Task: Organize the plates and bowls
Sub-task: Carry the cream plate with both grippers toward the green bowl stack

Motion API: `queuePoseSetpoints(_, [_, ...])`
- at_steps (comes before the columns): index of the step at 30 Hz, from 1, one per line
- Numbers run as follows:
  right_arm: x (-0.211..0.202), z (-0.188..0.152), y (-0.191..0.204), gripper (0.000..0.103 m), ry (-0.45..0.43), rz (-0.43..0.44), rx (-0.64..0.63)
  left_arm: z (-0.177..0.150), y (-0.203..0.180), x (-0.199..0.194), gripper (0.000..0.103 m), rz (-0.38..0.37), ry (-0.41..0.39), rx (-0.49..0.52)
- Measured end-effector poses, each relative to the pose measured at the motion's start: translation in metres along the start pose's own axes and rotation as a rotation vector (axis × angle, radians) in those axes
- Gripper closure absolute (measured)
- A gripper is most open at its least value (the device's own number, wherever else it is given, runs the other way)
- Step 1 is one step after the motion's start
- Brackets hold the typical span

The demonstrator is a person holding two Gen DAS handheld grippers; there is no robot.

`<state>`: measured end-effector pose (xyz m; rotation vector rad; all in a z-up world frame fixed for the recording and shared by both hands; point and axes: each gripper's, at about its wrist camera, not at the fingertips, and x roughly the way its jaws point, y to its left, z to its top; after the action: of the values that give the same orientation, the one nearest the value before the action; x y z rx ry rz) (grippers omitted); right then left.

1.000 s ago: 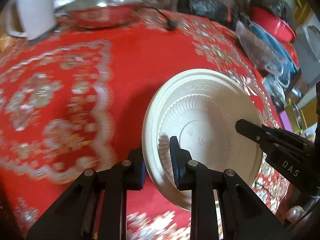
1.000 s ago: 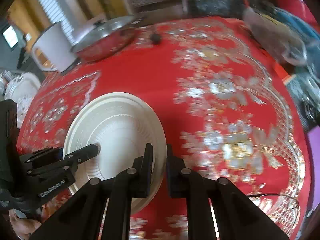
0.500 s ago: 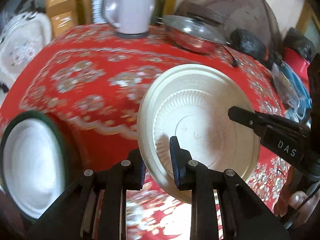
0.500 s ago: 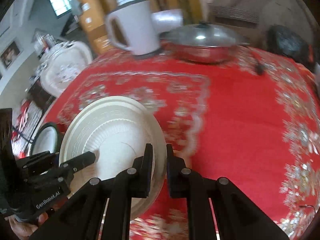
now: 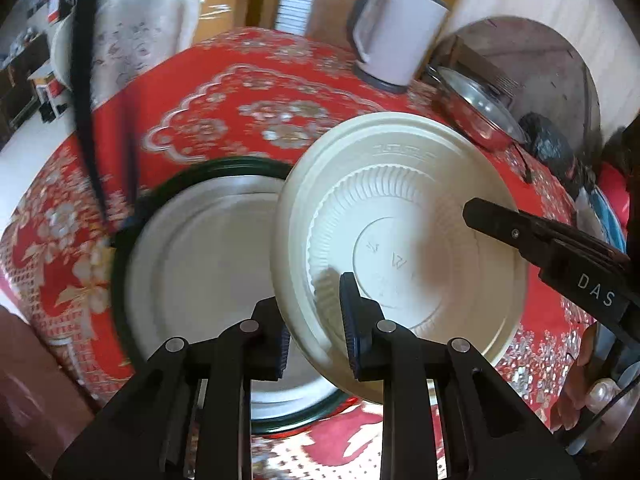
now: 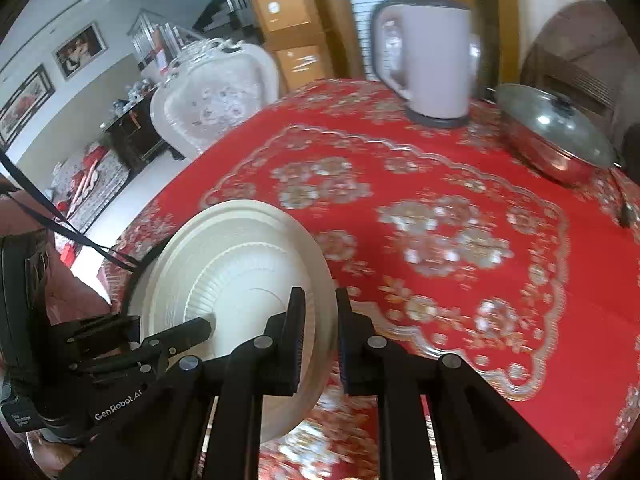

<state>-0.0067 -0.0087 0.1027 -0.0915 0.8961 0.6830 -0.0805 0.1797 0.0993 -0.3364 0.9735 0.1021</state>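
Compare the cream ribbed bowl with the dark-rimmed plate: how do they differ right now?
The cream bowl is held off the table, tilted, its rim pinched by both the left gripper and the right gripper; the dark-rimmed plate lies flat on the red tablecloth, ungripped. The bowl is deep with fluted walls; the plate is shallow and smooth. The bowl is plain cream; the plate has a dark green rim. Both are round and look empty.

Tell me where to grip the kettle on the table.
Take the kettle by its handle, the open loop on its left side in the right wrist view. Come from that side, jaws level across the upright grip. The body looks too wide and smooth for a sure hold.
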Motion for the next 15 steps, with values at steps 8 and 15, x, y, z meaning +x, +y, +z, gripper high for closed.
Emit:
queuePoseSetpoints(8, [0.034,0.01,0.056,0.088,0.05,0.044,-0.072,-0.014,0.049,-0.011,0.08,0.067,0.011,-0.022])
queuePoseSetpoints(15, [0.059,0.006,0.079,0.088,0.091,0.029,-0.101,-0.016,0.066,-0.008,0.081,0.057,0.028,-0.026])
